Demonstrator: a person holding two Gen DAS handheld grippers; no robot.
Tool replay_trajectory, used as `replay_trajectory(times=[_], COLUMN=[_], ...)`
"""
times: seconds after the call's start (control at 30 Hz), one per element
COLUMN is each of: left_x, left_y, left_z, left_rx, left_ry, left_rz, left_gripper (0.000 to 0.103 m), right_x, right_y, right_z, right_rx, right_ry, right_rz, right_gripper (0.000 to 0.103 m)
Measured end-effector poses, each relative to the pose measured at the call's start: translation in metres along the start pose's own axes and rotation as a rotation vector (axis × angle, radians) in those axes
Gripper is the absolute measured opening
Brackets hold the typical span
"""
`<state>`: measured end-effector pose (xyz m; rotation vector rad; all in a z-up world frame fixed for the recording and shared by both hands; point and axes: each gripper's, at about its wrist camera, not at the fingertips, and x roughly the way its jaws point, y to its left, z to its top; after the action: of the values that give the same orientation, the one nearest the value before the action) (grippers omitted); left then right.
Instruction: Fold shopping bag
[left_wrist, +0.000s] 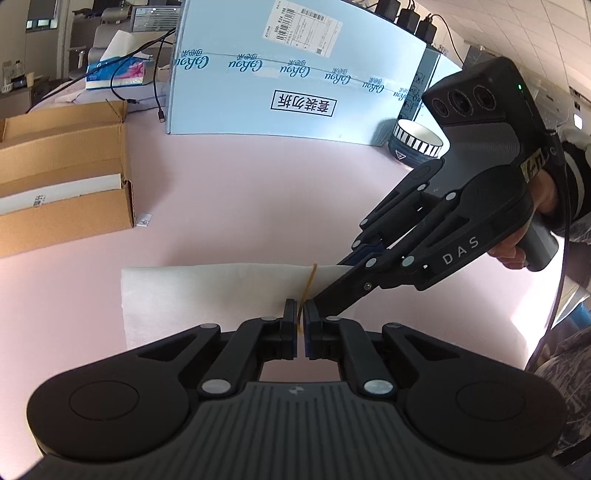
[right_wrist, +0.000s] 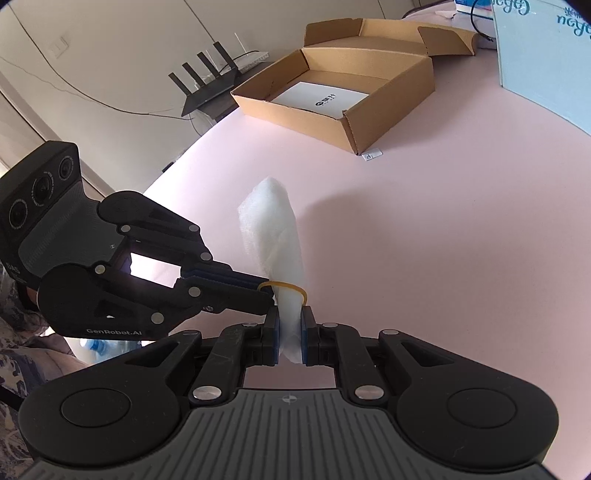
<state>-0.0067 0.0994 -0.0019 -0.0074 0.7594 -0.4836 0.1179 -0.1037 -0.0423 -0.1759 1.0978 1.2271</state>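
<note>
Two grippers share load: right gripper (right_wrist: 290, 334) clamps end of folded white mesh shopping bag (right_wrist: 275, 229), raised above pink tabletop (right_wrist: 443, 240); left gripper (left_wrist: 300, 325) pinches thin yellow rubber band (right_wrist: 284, 286) encircling it. Stretch band gently, keep bag steady, avoid snap-off.

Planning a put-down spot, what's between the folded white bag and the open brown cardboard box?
Only bare pink tabletop between the rolled white fabric bag and open brown cardboard box, seen from the right wrist.

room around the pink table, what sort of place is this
Probably an office or lab workroom, not a home: office chairs and a monitor behind, a wifi router by the wall, and opened shipping boxes on the table.
</note>
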Motion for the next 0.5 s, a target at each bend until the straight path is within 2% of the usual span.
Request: replay_trajectory(times=[0.17, 0.33, 0.5], left_x=[0.007, 0.008, 0.008], left_y=[0.001, 0.001, 0.002], left_z=[-0.003, -0.001, -0.001], left_rx=[0.028, 0.034, 0.042], left_ry=[0.032, 0.028, 0.028], left_rz=[0.001, 0.003, 0.027], left_gripper=[0.003, 0.003, 0.003], right_x=[-0.008, -0.009, -0.012], right_y=[-0.009, -0.014, -0.014], right_z=[-0.003, -0.009, -0.012], right_rx=[0.143, 0.249, 0.263], right_ry=[-0.043, -0.046, -0.042], right_rz=[0.075, 0.125, 0.127], right_gripper=[0.01, 0.012, 0.012])
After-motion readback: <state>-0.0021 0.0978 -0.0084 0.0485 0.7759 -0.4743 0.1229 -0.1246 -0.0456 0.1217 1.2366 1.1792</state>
